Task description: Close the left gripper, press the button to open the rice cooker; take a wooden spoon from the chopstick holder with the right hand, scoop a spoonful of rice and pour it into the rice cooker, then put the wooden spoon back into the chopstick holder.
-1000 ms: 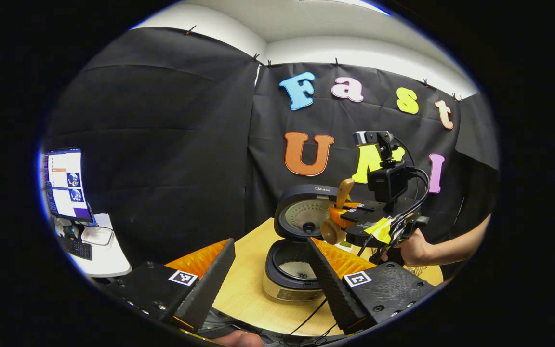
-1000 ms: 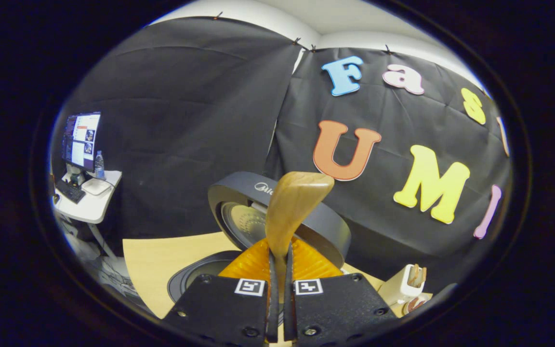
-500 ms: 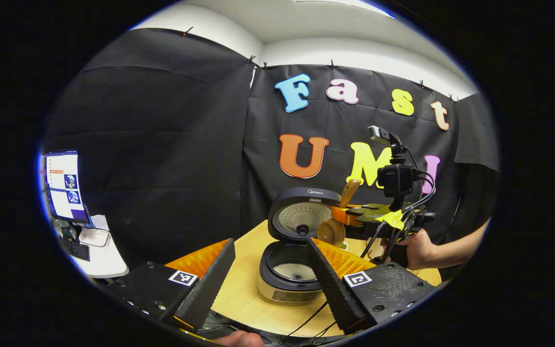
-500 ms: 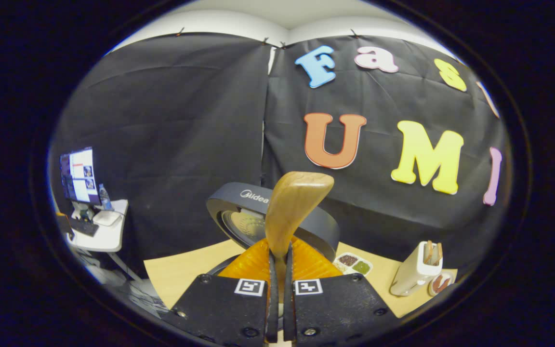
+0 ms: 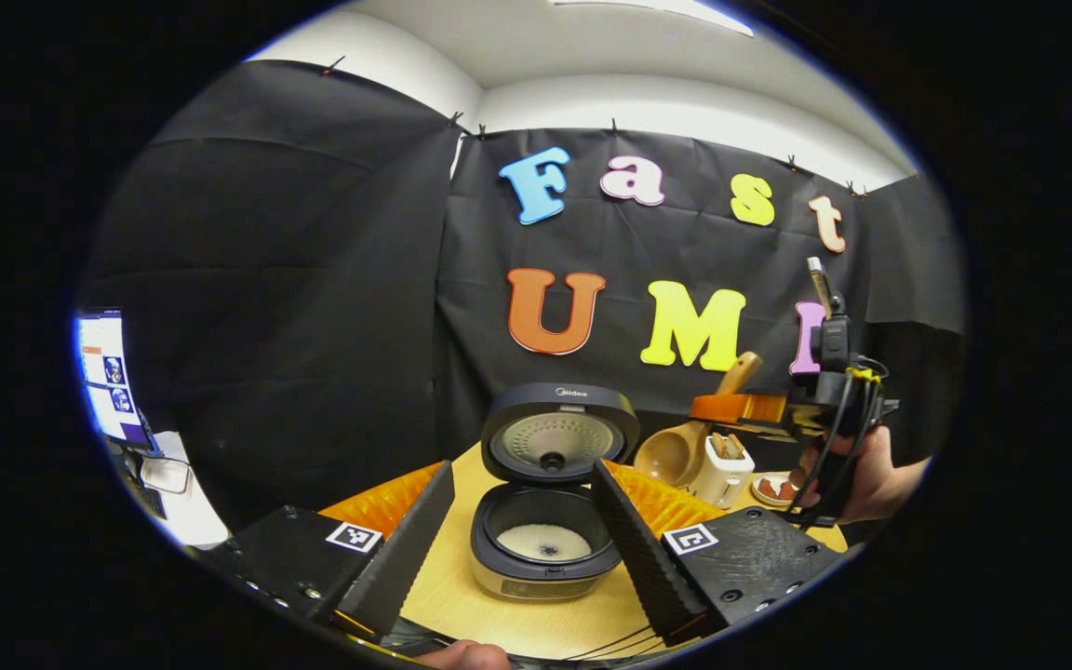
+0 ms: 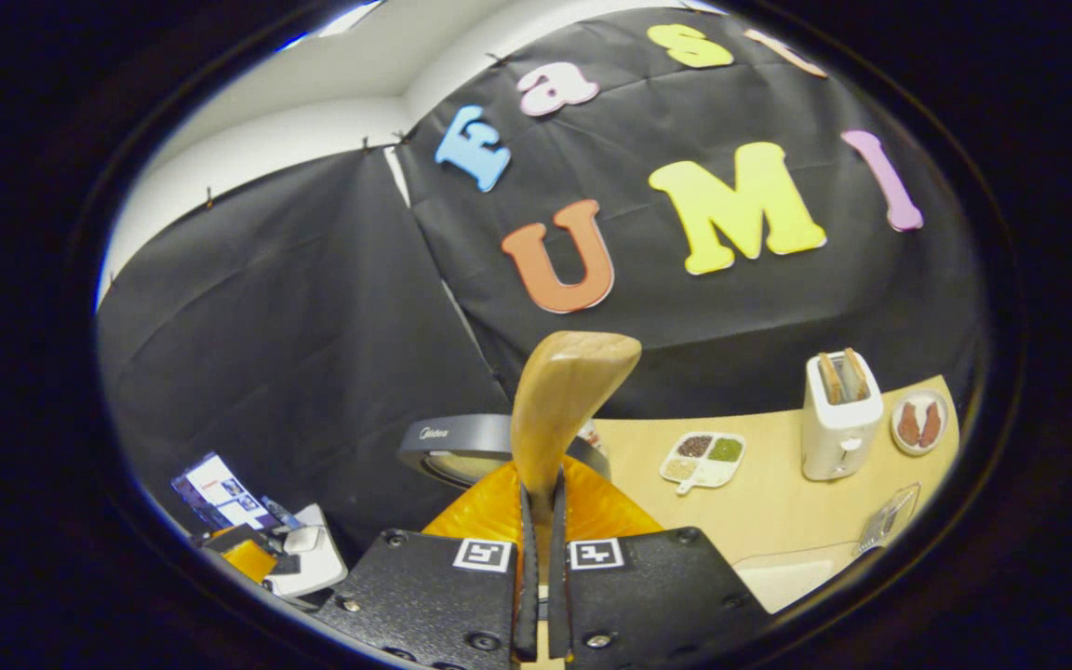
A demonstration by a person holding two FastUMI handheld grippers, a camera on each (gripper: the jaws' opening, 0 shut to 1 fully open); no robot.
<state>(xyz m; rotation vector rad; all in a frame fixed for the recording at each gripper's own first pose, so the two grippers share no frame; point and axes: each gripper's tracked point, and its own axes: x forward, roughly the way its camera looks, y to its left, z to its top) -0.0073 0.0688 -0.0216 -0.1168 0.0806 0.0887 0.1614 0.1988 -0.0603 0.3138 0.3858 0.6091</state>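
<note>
The rice cooker (image 5: pixel 536 563) stands open on the wooden table, its lid (image 5: pixel 559 435) tipped up at the back and white rice (image 5: pixel 543 542) lying in the pot. My left gripper (image 5: pixel 522 535) is open, its fingers spread to either side of the cooker and nearer to me. To the cooker's right, a hand holds my right gripper (image 5: pixel 731 408), which is shut on the wooden spoon (image 5: pixel 676 454); the spoon's bowl hangs low beside a white toaster. In the right gripper view, the right gripper (image 6: pixel 541 521) clamps the spoon's handle (image 6: pixel 569 381), with the cooker lid (image 6: pixel 457 437) behind it.
A white toaster (image 6: pixel 836 414) with two brown slices, a small plate (image 6: pixel 916 421) and a sectioned dish of grains (image 6: pixel 703 456) sit on the table (image 6: pixel 778 502) right of the cooker. A monitor (image 5: pixel 106 372) stands on a side desk at far left.
The right gripper has carried the spoon from above the cooker off to the right, toward the toaster, and its view has rolled. The left gripper stayed open, its view shifted slightly.
</note>
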